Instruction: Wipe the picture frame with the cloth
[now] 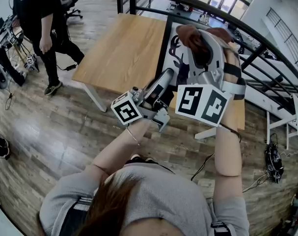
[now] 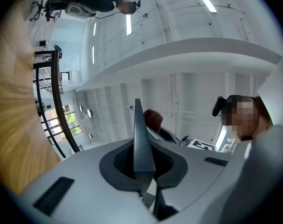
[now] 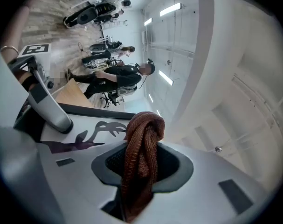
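Approach step: left fingers pinch black deer-print picture frame, right fingers clamp bunched brown cloth; I need contact next.

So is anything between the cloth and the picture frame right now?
Nothing visible. The cloth, clamped in the right gripper, is close to the picture frame; the left gripper grips the frame's edge off to one side.

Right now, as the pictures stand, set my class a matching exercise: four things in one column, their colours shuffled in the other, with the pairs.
Things:
1 cloth
2 frame
3 table
4 floor

Colours:
a black rim round a white picture
b grey-brown planks
c rust brown
d light wood

Pairs: 1-c, 2-a, 3-d, 4-b
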